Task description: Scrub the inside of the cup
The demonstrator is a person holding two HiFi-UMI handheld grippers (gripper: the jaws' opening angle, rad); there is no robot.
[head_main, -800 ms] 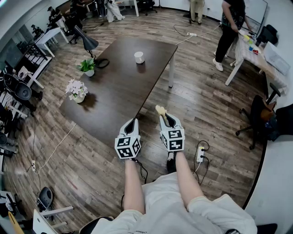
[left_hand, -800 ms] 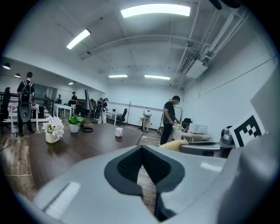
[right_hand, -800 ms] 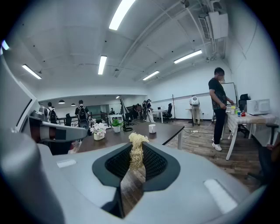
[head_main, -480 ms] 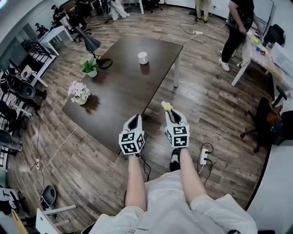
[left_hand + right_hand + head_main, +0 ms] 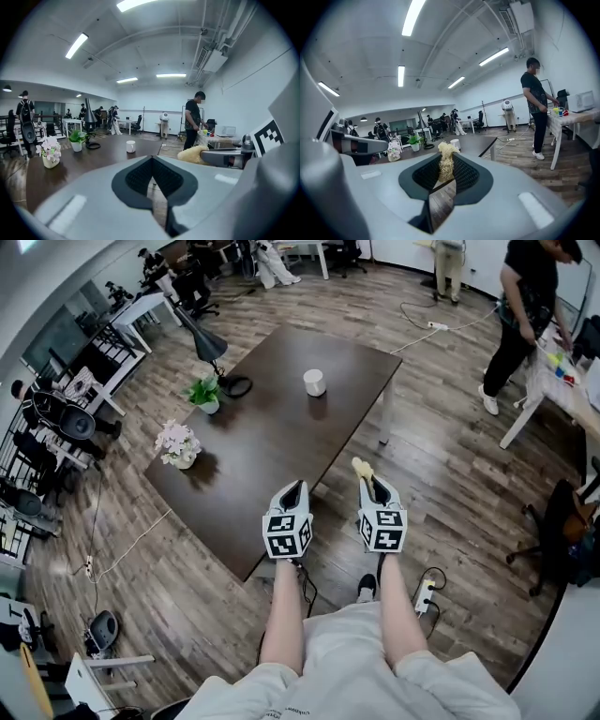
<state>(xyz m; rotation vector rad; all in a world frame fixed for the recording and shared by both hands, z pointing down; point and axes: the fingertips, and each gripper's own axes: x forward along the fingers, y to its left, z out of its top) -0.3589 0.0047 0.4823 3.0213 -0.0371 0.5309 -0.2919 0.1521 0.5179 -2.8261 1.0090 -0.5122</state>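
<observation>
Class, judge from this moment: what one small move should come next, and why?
Probably carry both grippers forward toward the white cup, which stands far across the table, beyond them. The right gripper is shut on the scrubber; the left gripper is shut and empty.
</observation>
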